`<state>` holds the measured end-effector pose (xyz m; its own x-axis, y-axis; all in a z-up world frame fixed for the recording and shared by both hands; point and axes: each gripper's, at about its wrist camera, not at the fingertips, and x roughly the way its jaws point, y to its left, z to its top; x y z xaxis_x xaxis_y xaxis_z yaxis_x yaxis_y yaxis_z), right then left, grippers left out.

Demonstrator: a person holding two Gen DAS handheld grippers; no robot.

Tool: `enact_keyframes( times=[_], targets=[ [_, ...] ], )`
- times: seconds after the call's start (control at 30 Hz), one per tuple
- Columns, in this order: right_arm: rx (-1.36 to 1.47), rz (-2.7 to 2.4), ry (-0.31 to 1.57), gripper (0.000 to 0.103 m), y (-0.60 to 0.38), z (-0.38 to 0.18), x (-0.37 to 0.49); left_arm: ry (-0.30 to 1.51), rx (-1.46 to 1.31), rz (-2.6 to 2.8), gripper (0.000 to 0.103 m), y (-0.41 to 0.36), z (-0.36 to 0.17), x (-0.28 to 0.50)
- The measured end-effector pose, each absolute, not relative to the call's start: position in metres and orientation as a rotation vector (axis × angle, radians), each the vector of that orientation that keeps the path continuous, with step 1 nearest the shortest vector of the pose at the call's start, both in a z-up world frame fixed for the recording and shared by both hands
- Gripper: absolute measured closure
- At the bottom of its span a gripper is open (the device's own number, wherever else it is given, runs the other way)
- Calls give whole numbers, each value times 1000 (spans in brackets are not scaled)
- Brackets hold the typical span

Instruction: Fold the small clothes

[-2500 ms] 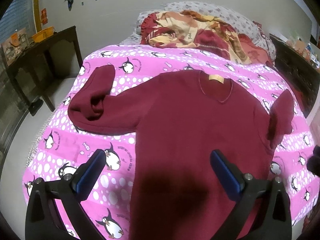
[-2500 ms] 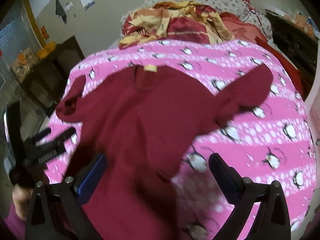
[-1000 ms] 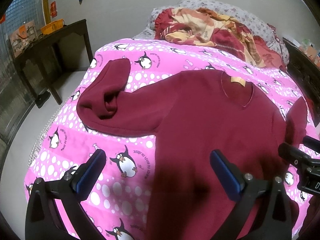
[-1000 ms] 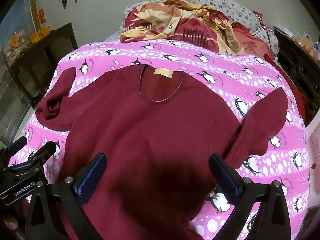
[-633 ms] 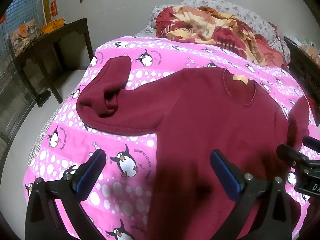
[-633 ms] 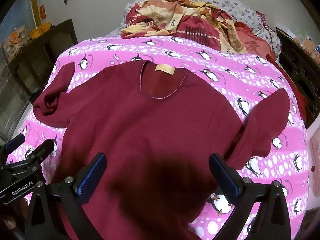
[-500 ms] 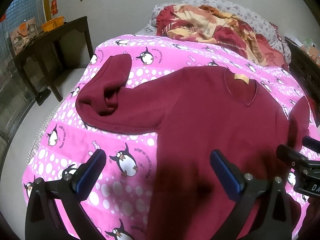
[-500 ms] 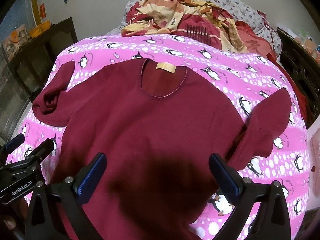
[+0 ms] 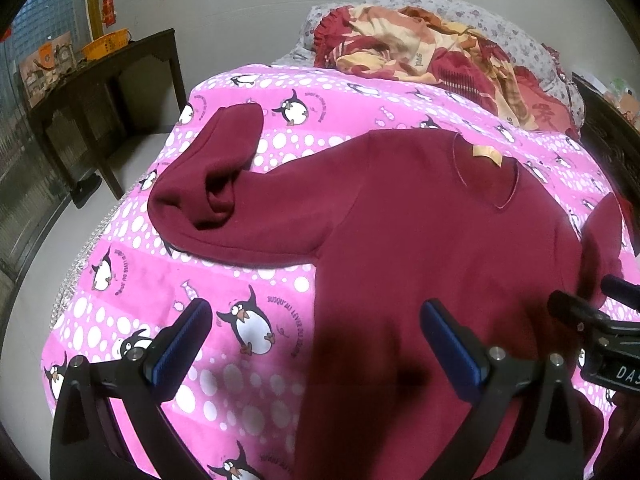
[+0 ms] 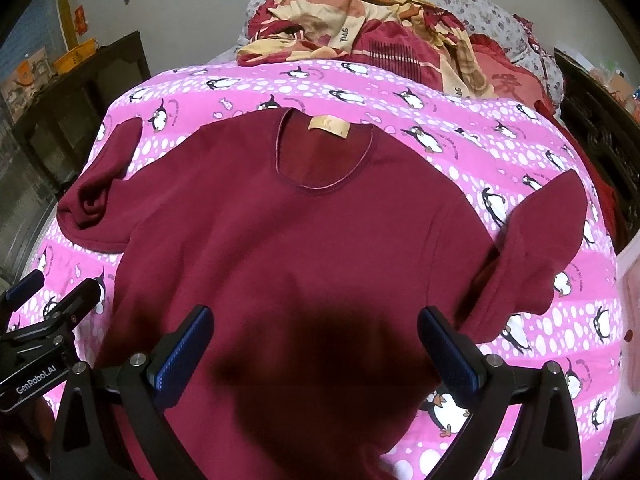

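A dark red long-sleeved sweater (image 10: 304, 240) lies flat, front up, on a pink penguin-print blanket (image 10: 520, 152), collar and tan label at the far end. Its left sleeve (image 9: 216, 192) is bunched and folded back; its right sleeve (image 10: 536, 240) is bent back too. My left gripper (image 9: 316, 332) is open and empty, above the sweater's lower left edge. My right gripper (image 10: 316, 336) is open and empty, above the sweater's lower middle. The right gripper shows at the right edge of the left wrist view (image 9: 592, 320), and the left gripper at the left edge of the right wrist view (image 10: 52, 308).
A crumpled red and yellow quilt (image 10: 360, 36) and pillows lie at the head of the bed. A dark wooden table (image 9: 100, 76) with an orange basket stands to the left across a strip of floor. Dark furniture (image 10: 600, 120) stands to the right.
Both grippers have drifted slightly forward over the sweater and stayed open. The sweater has not moved.
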<state>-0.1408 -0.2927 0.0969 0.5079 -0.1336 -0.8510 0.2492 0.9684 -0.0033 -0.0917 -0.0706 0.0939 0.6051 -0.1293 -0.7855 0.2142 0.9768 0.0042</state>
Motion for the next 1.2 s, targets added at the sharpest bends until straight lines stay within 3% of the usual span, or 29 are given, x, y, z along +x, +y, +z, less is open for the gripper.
enact_keyframes(
  times=[1.2],
  targets=[
    [99,-178,1043,0,-274,82,-102,956,34,-216,0,-50,83,-52]
  ],
)
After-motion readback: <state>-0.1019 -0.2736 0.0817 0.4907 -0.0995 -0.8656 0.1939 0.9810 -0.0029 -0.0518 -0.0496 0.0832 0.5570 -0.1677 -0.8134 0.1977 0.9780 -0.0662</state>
